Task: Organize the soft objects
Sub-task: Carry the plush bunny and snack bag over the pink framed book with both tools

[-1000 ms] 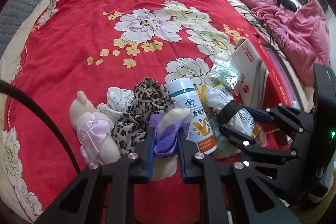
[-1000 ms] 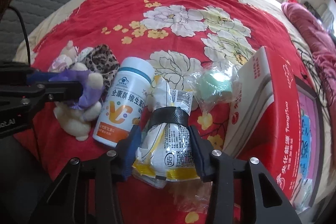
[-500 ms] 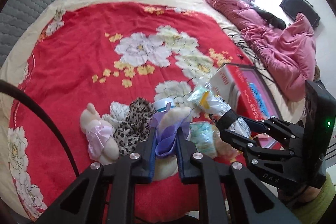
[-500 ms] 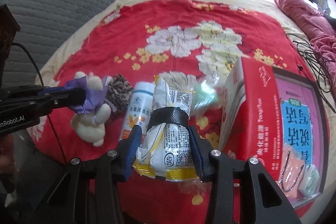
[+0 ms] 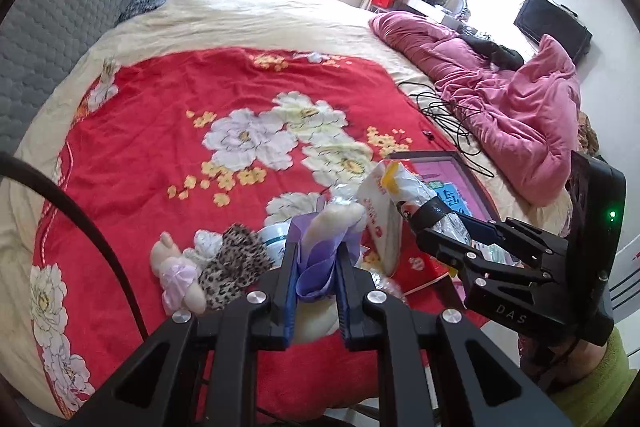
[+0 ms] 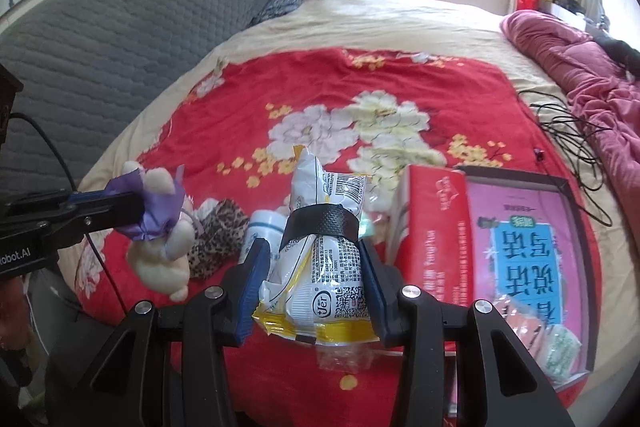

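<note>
My left gripper (image 5: 316, 267) is shut on a cream plush toy with a purple ribbon (image 5: 332, 223), which hangs lifted above the red floral blanket (image 5: 160, 131). From the right wrist view the same plush toy (image 6: 160, 231) dangles at the left from the left gripper (image 6: 134, 215). My right gripper (image 6: 316, 259) is shut on a white and yellow snack packet (image 6: 324, 267) with a black band round it, also held off the bed. Seen from the left wrist, the right gripper (image 5: 424, 227) holds the packet (image 5: 384, 187) just to the right.
On the blanket below lie a second plush toy in pink (image 5: 176, 275), a leopard-print cloth (image 5: 236, 263) and a white bottle (image 6: 262, 227). A red box (image 6: 432, 227) with a pink printed panel stands at the right. Black cables (image 5: 448, 115) and a pink quilt (image 5: 520, 99) lie beyond.
Both grippers have risen from the bed with the plush toy and the snack packet still held. The items left on the blanket now look smaller and lower.
</note>
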Tool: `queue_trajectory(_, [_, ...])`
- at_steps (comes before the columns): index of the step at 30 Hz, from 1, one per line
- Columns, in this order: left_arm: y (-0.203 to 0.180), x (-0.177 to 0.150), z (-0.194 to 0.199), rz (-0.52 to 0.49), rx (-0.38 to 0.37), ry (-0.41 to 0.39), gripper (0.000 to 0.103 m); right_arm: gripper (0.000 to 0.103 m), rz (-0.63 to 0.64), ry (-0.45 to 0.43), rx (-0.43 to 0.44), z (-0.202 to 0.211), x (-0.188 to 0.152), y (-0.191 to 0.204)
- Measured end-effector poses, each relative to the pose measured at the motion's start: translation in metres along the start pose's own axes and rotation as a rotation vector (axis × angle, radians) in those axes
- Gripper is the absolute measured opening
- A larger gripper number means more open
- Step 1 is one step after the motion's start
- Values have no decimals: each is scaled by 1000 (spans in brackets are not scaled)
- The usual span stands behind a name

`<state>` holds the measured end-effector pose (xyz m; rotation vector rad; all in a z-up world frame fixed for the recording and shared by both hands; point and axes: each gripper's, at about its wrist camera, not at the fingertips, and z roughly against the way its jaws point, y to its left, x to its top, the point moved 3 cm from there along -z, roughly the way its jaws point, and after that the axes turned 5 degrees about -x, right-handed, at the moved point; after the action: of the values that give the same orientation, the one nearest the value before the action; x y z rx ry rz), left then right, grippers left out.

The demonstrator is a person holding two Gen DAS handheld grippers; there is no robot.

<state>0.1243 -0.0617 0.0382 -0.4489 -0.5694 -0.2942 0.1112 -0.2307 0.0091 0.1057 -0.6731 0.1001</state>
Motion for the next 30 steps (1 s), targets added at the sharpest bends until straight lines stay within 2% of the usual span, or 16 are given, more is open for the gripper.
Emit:
queue_trajectory(12, [-79,11,-11,-78,-76,-16,17,46,-104,-64,-99,46,-15,-76])
queue_trajectory(24, [-149,12,-45,-171,-141,40,17,46,-209,-96,-193,78,-37,-155])
queue_trajectory(30, [-173,17,-57,-176,-133,52,17,46,-227,-106,-217,88,-45,-175])
